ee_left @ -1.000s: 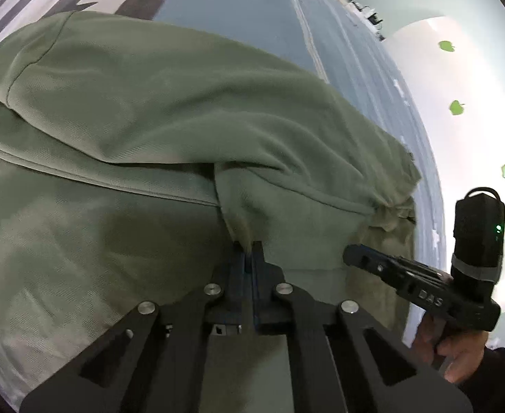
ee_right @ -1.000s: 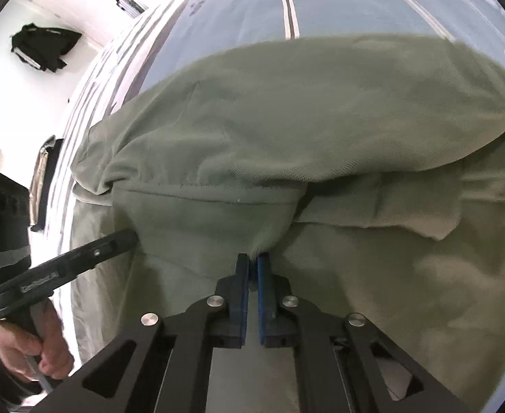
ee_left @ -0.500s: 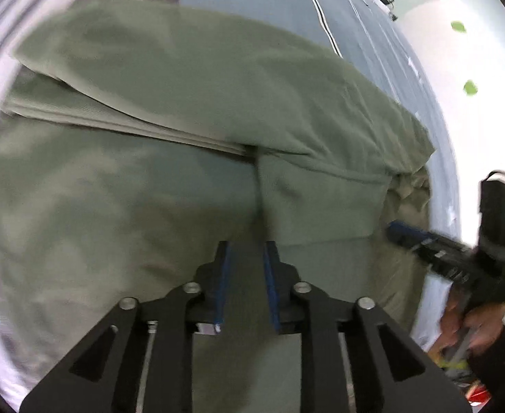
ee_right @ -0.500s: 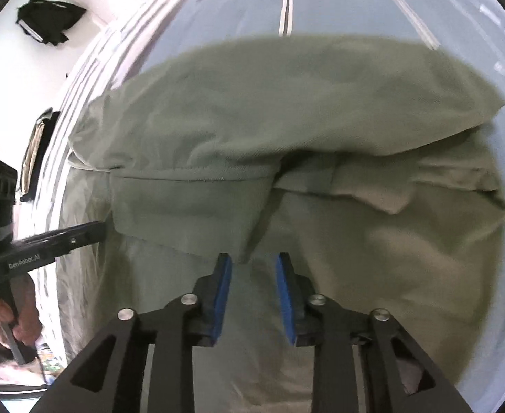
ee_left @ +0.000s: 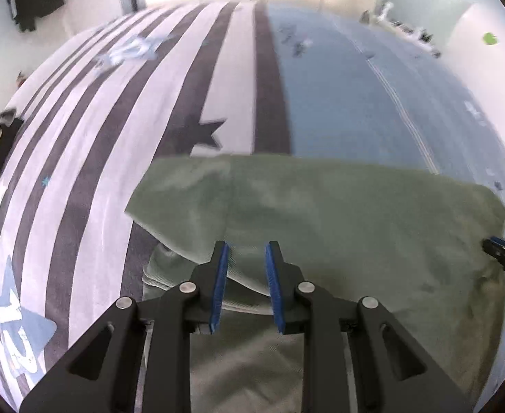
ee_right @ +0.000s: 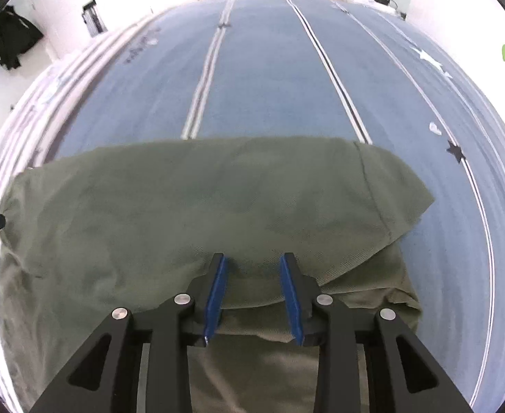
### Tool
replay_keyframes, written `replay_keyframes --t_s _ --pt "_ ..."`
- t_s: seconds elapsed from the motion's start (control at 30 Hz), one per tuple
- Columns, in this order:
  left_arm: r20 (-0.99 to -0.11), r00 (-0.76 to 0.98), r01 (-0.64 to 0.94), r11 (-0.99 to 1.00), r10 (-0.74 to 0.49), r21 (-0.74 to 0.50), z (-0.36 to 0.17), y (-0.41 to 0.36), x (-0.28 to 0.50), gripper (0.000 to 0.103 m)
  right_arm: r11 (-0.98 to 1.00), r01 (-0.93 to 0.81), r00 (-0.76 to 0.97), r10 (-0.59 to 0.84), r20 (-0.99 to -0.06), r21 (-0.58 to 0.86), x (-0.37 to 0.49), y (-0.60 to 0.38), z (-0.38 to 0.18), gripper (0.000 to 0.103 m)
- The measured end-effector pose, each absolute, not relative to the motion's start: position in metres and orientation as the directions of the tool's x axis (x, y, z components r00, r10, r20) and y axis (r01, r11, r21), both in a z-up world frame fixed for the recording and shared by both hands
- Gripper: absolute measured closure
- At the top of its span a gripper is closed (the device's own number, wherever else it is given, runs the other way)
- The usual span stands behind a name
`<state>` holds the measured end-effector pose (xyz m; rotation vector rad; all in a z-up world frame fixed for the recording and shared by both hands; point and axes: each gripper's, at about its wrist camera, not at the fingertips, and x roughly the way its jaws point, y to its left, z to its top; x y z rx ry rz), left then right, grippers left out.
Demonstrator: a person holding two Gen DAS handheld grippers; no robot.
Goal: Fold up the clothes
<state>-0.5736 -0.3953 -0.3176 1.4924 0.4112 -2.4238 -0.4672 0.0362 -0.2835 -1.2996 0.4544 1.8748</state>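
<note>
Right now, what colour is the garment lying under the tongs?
Olive green, plain with no print: the garment shows best in the right wrist view.

The right gripper (ee_right: 254, 272) hangs above the green garment (ee_right: 197, 203), blue pads parted with no cloth pinched (its jaws have just been opening further). The garment lies folded on a blue bedspread (ee_right: 269, 69).

Left tongs (ee_left: 244, 258): were pinched on the green garment (ee_left: 338, 213), now parted, nothing between, fabric released. Right tongs (ee_right: 254, 270): likewise, jaws just opening further. Both drawn back; garment's folded layer lies flat ahead of the fingertips.
</note>
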Motion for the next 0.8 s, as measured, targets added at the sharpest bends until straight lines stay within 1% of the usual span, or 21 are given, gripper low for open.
replay_keyframes --t_s 0.07,0.17,0.27,0.33,0.47,0.57,0.63,0.73,0.8 --pt "-0.908 -0.415 0.381 -0.917 -0.059 -0.115 -0.335 -0.395 -0.573 0.083 -0.615 -0.776 -0.149 0.396 -0.906 -0.141 -0.468 0.036 -0.299 0.071" --pt "-0.895 -0.439 0.365 -0.926 -0.081 -0.096 -0.336 -0.389 -0.562 0.083 -0.620 -0.772 -0.164 0.405 -0.900 -0.138 -0.469 0.034 -0.300 0.070" --pt "-0.897 -0.434 0.370 -0.924 -0.079 -0.097 -0.325 -0.388 -0.556 0.083 -0.604 -0.783 -0.143 0.407 -0.902 -0.148 -0.469 0.034 -0.296 0.069" --pt "-0.882 -0.461 0.365 -0.927 -0.098 -0.088 -0.312 -0.390 -0.554 0.083 -0.580 -0.796 -0.127 0.441 -0.888 -0.174 -0.465 0.037 -0.285 0.069" --pt "-0.848 -0.512 0.340 -0.939 -0.140 -0.050 -0.295 -0.381 -0.557 0.082 -0.544 -0.815 -0.124 0.498 -0.858 -0.197 -0.465 0.049 -0.267 0.060" --pt "-0.849 -0.508 0.350 -0.935 -0.145 -0.049 -0.296 -0.412 -0.584 0.082 -0.543 -0.813 -0.126 0.517 -0.847 -0.210 -0.465 0.064 -0.256 0.059" --pt "-0.854 -0.499 0.362 -0.930 -0.145 -0.054 -0.296 -0.414 -0.585 0.082 -0.539 -0.817 -0.130 0.521 -0.844 -0.207 -0.464 0.074 -0.257 0.059" --pt "-0.884 -0.442 0.385 -0.922 -0.150 -0.036 -0.324 -0.441 -0.604 0.082 -0.527 -0.823 -0.115 0.521 -0.846 -0.213 -0.447 0.088 -0.256 0.059" --pt "-0.889 -0.436 0.376 -0.926 -0.138 -0.041 -0.337 -0.448 -0.603 0.081 -0.509 -0.831 -0.071 0.497 -0.865 -0.224 -0.454 0.113 -0.274 0.059"
